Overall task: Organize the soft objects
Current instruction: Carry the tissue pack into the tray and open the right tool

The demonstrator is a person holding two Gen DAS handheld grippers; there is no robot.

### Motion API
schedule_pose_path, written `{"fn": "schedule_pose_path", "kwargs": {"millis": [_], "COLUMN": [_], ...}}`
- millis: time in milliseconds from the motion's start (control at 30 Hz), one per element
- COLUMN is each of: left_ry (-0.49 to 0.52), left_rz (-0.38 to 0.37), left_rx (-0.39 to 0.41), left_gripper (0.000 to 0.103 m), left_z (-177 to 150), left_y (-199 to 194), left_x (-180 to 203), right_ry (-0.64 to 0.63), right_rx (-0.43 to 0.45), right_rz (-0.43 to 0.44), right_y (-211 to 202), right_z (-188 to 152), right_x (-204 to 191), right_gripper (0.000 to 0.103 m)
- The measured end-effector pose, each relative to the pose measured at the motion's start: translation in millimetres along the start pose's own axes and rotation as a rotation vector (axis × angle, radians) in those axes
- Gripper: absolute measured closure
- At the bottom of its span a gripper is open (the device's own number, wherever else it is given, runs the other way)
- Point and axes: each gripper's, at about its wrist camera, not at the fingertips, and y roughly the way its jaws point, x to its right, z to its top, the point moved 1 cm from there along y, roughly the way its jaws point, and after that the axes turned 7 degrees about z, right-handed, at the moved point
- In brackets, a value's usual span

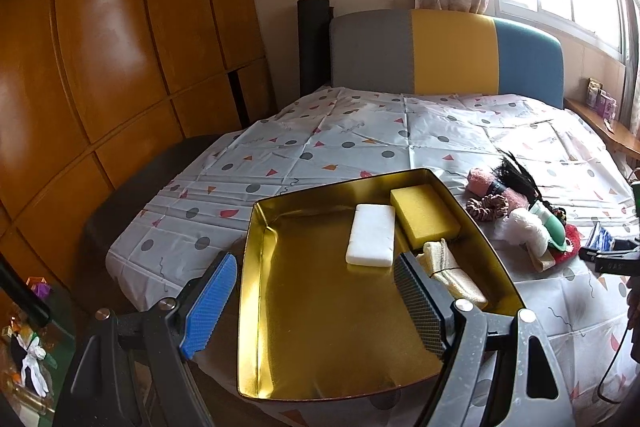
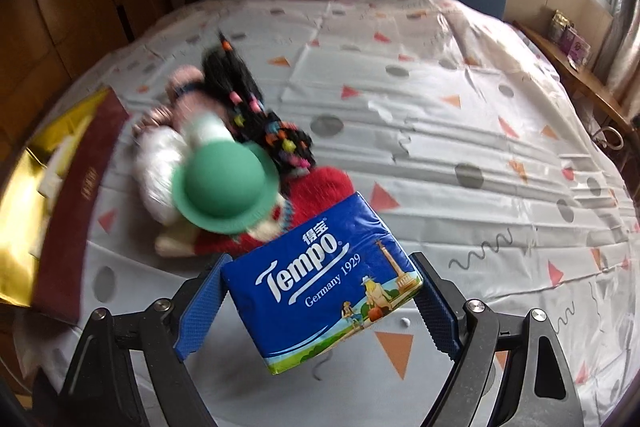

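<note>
My right gripper [image 2: 320, 267] is shut on a blue Tempo tissue pack [image 2: 320, 291], held tilted above the bed beside a pile of soft things. The pile holds a green round cap [image 2: 226, 187], a white fluffy piece [image 2: 156, 163], a red knit item [image 2: 328, 183], black beaded hair [image 2: 256, 99] and a pink roll [image 2: 184, 87]. In the left wrist view a gold tin tray [image 1: 320, 347] holds a white sponge [image 1: 371, 233], a yellow sponge [image 1: 424, 213] and a beige cloth [image 1: 448, 267]. My left gripper [image 1: 316, 267] is open over the tray's near left part, astride its left wall.
The bed carries a white dotted sheet [image 2: 440, 107]. A grey, yellow and blue headboard [image 1: 448, 55] stands at the far end. A wooden wardrobe [image 1: 120, 47] lines the left side. A window ledge with small boxes [image 1: 600, 99] runs along the right. The right gripper's edge [image 1: 608, 255] shows at right.
</note>
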Motion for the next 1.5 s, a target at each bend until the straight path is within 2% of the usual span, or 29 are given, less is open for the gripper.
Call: {"fn": "schedule_pose_path", "kwargs": {"millis": [200, 400, 567, 700, 800, 933, 1000, 1033, 1233, 1367, 1500], "left_ry": [-0.029, -0.083, -0.137, -0.168, -0.178, -0.180, -0.172, -0.168, -0.132, -0.115, -0.071], "left_rz": [-0.005, 0.019, 0.053, 0.065, 0.067, 0.054, 0.045, 0.041, -0.018, -0.061, -0.092], "left_rx": [-0.037, -0.075, -0.110, -0.133, -0.145, -0.157, -0.163, -0.166, -0.168, -0.165, -0.148], "left_gripper": [0.021, 0.021, 0.021, 0.021, 0.021, 0.021, 0.021, 0.021, 0.021, 0.021, 0.021], "left_z": [-3.3, -9.5, -16.6, -22.6, -26.2, -29.0, -29.7, -30.3, -28.6, -23.0, -12.3], "left_y": [9.2, 22.2, 32.1, 38.0, 41.5, 46.4, 49.4, 50.2, 48.7, 46.6, 41.6], "left_x": [-8.6, -30.7, -56.6, -71.8, -77.1, -76.6, -73.3, -70.7, -50.8, -39.0, -17.2], "right_ry": [-0.090, -0.280, -0.450, -0.522, -0.549, -0.505, -0.451, -0.439, -0.340, -0.292, -0.231], "right_rx": [0.049, 0.044, -0.022, -0.107, -0.176, -0.185, -0.170, -0.159, -0.079, -0.034, -0.017], "right_rz": [0.090, 0.247, 0.367, 0.393, 0.379, 0.377, 0.416, 0.433, 0.481, 0.452, 0.381], "right_y": [-19.8, -27.8, -7.4, 27.1, 56.2, 71.5, 66.4, 60.7, 23.5, 3.6, -6.7], "right_z": [14.2, 25.0, 27.4, 27.6, 24.2, 27.4, 30.9, 32.6, 35.3, 28.8, 21.4], "right_x": [-48.3, -145.3, -236.6, -290.0, -310.2, -310.8, -300.8, -294.6, -250.2, -206.8, -155.9], "right_gripper": [0.015, 0.015, 0.015, 0.015, 0.014, 0.011, 0.001, 0.000, 0.000, 0.000, 0.000]}}
